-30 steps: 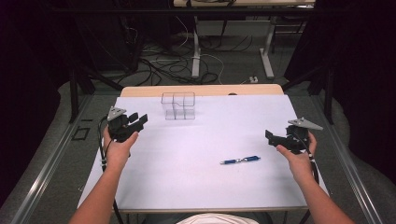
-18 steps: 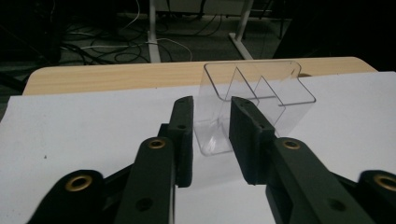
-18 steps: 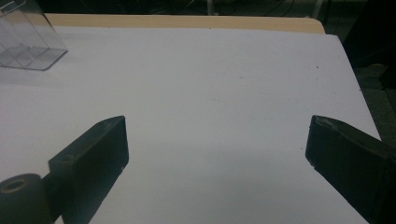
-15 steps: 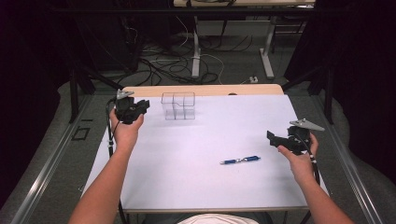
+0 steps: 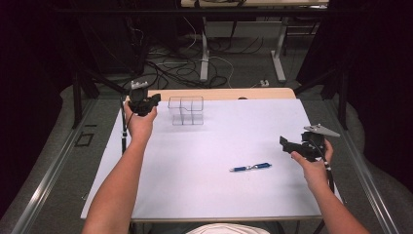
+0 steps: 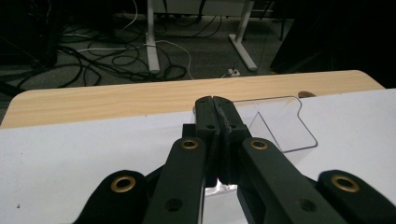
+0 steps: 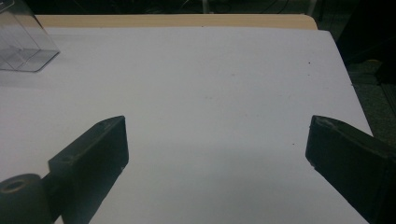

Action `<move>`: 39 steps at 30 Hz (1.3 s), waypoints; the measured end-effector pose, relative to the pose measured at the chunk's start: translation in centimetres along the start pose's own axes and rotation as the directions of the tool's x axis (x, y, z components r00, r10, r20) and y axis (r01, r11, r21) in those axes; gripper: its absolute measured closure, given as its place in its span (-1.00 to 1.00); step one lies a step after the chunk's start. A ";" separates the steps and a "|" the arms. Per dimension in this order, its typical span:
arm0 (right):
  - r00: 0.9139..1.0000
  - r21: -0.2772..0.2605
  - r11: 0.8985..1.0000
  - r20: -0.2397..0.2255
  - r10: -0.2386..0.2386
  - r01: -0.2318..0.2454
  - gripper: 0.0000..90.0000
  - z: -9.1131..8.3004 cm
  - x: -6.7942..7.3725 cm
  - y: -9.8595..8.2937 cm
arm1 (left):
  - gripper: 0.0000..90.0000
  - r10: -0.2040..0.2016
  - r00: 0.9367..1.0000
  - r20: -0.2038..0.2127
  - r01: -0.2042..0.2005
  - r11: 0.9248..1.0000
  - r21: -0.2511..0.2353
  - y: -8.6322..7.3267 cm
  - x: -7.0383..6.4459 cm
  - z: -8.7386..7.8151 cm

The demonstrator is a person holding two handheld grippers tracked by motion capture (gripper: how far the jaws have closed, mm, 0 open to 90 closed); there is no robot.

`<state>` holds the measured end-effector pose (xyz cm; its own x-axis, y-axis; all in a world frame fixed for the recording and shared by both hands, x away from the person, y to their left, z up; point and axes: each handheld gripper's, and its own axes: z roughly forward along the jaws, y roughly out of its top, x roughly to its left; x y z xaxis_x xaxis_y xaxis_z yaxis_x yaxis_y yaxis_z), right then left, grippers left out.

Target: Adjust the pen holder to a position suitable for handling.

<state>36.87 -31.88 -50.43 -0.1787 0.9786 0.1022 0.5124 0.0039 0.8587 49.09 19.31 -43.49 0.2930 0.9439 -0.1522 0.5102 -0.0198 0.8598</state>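
Observation:
A clear plastic box with compartments [image 5: 185,111] stands on the white sheet near the table's far edge. My left gripper [image 5: 155,98] hovers just left of it, jaws pointing toward it. In the left gripper view the gripper [image 6: 215,100] is shut, nothing visible between the jaws, and the clear box [image 6: 280,122] lies right behind the tips. A blue pen [image 5: 251,167] lies on the sheet right of centre. My right gripper [image 5: 285,142] is held right of the pen, above the sheet. In the right gripper view that gripper [image 7: 217,140] is wide open over bare sheet, with the clear box [image 7: 23,46] at top left.
The white sheet [image 5: 219,146] covers most of the table, leaving a bare wooden strip [image 5: 219,93] along the far edge. Beyond the table are floor cables [image 5: 175,58] and white desk legs [image 5: 204,48]. Dark frame bars stand at both sides.
My left gripper has moved away from the person and rightward, from the table's left side up to the clear box. The right gripper and pen have stayed put.

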 end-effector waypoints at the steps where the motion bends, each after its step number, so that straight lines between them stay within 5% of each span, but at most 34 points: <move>1: 1.000 0.000 1.000 0.000 0.000 0.000 -0.88 0.0 0.0 0.0 | 1.00 0.000 1.000 0.000 0.000 1.000 0.000 0.0 0.0 0.0; 23: 1.000 0.017 1.000 -0.016 0.003 -0.003 -0.88 0.4 0.2 -0.2 | 1.00 -0.070 0.997 -0.009 0.071 0.993 0.094 -0.5 1.8 5.0; 39: 0.999 0.036 0.999 -0.037 0.004 -0.002 -0.87 0.7 0.4 -0.5 | 1.00 0.053 0.998 0.022 -0.055 0.988 0.142 -1.9 2.0 7.6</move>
<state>37.13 -31.34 -51.12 -0.2076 0.9703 0.1239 0.5431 0.0090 0.8396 54.90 18.76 -49.13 0.3369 0.9342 -0.1169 0.6031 -0.1188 0.7888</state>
